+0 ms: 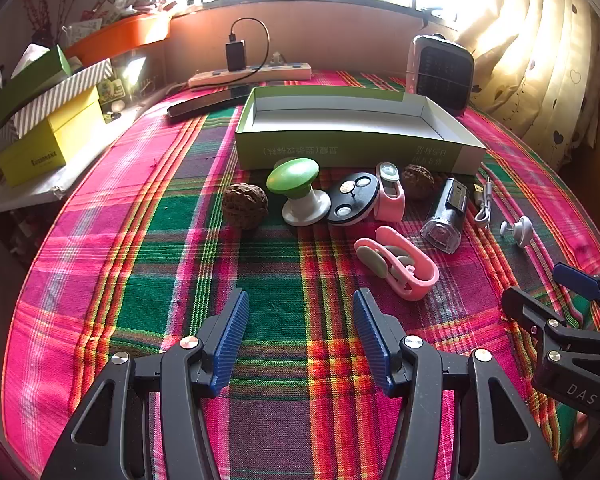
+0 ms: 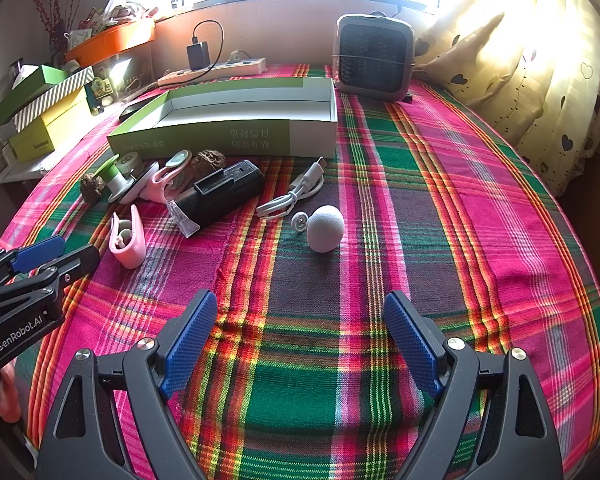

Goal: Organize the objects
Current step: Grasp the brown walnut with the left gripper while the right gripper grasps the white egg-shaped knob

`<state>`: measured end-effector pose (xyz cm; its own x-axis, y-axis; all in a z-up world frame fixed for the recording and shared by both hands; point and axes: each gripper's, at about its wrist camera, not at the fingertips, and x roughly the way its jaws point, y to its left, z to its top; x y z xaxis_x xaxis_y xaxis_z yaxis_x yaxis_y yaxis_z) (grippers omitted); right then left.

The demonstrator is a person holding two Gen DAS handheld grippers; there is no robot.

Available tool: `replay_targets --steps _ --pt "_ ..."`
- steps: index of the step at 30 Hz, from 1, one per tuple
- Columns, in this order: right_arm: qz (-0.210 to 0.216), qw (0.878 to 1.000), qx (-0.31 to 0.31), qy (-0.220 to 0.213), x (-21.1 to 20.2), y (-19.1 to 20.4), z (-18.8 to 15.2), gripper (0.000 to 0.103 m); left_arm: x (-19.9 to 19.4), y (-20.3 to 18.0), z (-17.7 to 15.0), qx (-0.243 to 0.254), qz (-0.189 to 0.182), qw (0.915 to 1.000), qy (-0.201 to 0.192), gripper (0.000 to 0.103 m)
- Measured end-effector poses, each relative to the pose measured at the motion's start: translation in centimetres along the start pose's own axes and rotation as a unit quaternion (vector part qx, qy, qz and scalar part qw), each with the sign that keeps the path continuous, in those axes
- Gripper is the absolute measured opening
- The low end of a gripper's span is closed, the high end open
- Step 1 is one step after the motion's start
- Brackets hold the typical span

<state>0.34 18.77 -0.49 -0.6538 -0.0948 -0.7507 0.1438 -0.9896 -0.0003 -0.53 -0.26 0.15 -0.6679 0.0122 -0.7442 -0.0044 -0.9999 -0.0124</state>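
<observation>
An open green and white box (image 1: 352, 148) (image 2: 228, 136) lies on the plaid cloth. In front of it sit a walnut (image 1: 245, 205), a green-topped knob (image 1: 296, 190), a black disc (image 1: 353, 198), a pink gadget (image 1: 390, 190), a second walnut (image 1: 418, 180), a black device with a clear tip (image 1: 446, 212) (image 2: 220, 196), a white cable (image 2: 296, 194), a white knob (image 2: 324, 228) and a pink clip (image 1: 400, 262) (image 2: 128, 240). My left gripper (image 1: 300, 336) is open and empty, short of the clip. My right gripper (image 2: 300, 340) is open and empty, short of the white knob.
A grey fan heater (image 2: 374, 58) stands at the back right. A power strip with a charger (image 1: 252, 70) lies along the back wall. Stacked boxes (image 1: 48, 120) and an orange tray (image 1: 120, 36) fill the left shelf. A curtain (image 2: 540, 72) hangs on the right.
</observation>
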Motion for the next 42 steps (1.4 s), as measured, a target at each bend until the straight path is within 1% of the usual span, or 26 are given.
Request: replay_targets --steps 15,21,26,28,30,32,34,37,42 --pt "0.0 1.0 0.0 0.0 0.2 0.1 0.0 0.086 0.0 0.0 -0.2 0.002 -0.001 1.0 0.001 0.054" --pt "0.013 1.0 -0.009 0.002 0.1 -0.6 0.2 0.086 0.0 0.2 -0.2 0.017 -0.016 0.9997 0.01 0.054" --pt "-0.004 1.0 -0.014 -0.016 -0.4 -1.8 0.6 0.086 0.1 0.7 0.0 0.029 -0.024 0.9992 0.015 0.054" --pt "-0.011 1.0 -0.018 -0.013 -0.2 -2.2 1.1 0.086 0.3 0.9 0.3 0.03 -0.02 0.9992 0.016 0.054" --pt "-0.012 1.0 -0.025 -0.004 0.2 -2.4 1.6 0.086 0.5 1.4 0.7 0.024 -0.022 0.9993 0.019 0.053" --pt "-0.003 0.999 -0.037 0.001 0.5 -2.3 2.0 0.085 0.6 2.1 1.1 0.012 -0.037 0.999 0.023 0.053" --pt "-0.006 0.999 -0.047 0.005 0.9 -2.1 2.3 0.085 0.8 2.8 1.6 -0.002 -0.046 0.9986 0.026 0.053" --pt "0.009 0.998 -0.053 0.012 1.3 -1.8 2.7 0.085 1.4 3.6 2.3 -0.016 -0.055 0.9979 0.03 0.053" --pt "0.011 0.998 -0.064 0.018 2.0 -1.5 3.2 0.084 2.1 4.4 3.3 -0.028 -0.059 0.9974 0.032 0.054"
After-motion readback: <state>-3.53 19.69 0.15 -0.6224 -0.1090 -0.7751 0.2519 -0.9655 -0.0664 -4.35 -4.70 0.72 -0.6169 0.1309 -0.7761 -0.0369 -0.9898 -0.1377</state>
